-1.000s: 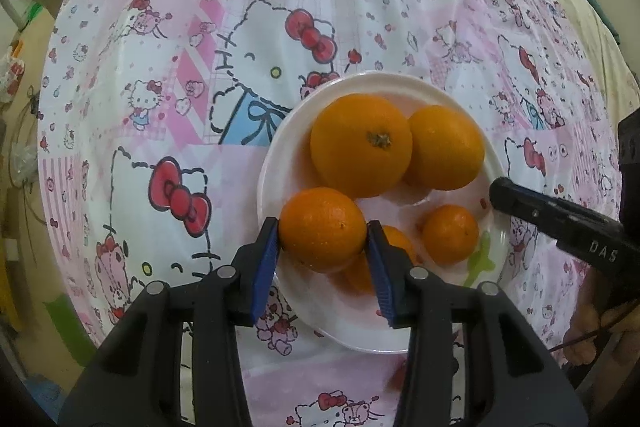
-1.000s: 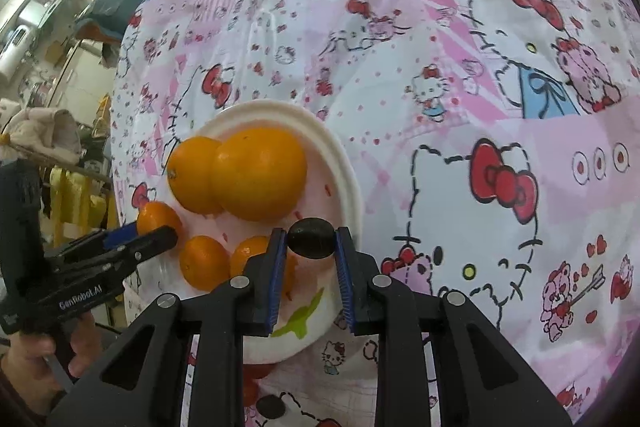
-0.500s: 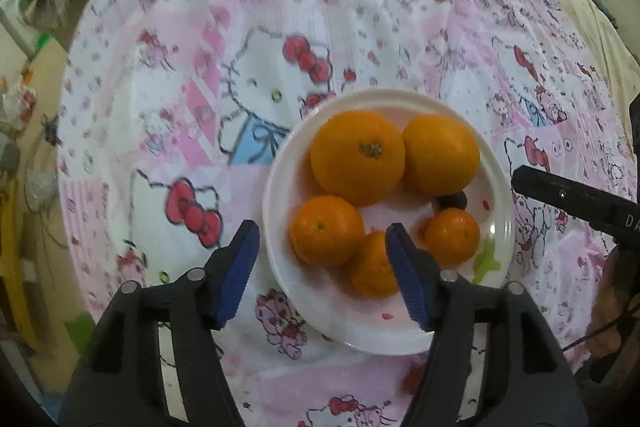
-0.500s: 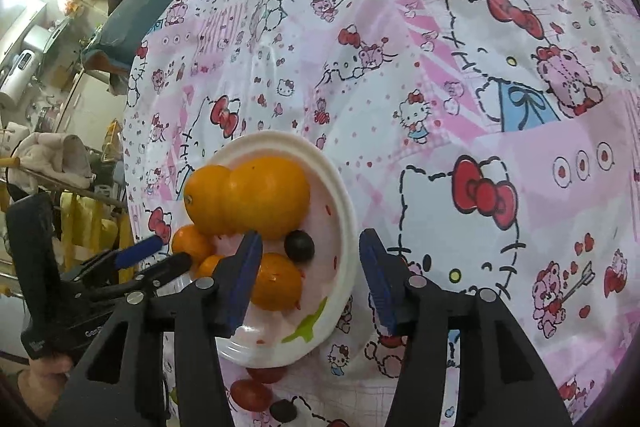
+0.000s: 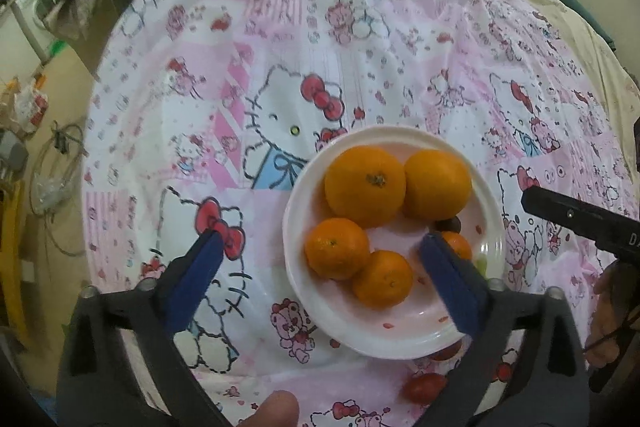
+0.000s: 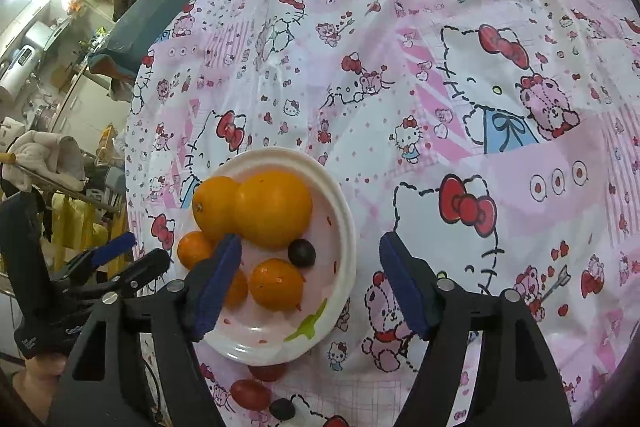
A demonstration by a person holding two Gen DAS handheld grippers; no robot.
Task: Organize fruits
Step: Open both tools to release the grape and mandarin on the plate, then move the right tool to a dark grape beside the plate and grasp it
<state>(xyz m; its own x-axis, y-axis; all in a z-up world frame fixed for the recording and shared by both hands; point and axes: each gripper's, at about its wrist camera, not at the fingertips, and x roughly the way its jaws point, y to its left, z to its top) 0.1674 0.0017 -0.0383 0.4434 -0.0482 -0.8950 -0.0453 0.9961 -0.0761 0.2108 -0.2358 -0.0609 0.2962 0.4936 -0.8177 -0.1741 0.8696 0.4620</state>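
Right wrist: five oranges [image 6: 273, 214], perhaps one grape [image 6: 302, 253]

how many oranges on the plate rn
5: two big ones at the far side, three small ones nearer the grippers, the last partly hidden.

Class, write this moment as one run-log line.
left gripper: opening, empty | right gripper: opening, empty | plate: five oranges, one dark fruit | off plate: red fruits

five oranges [image 5: 365, 185], one plate [image 5: 400, 341], two tomatoes [image 6: 251, 394].
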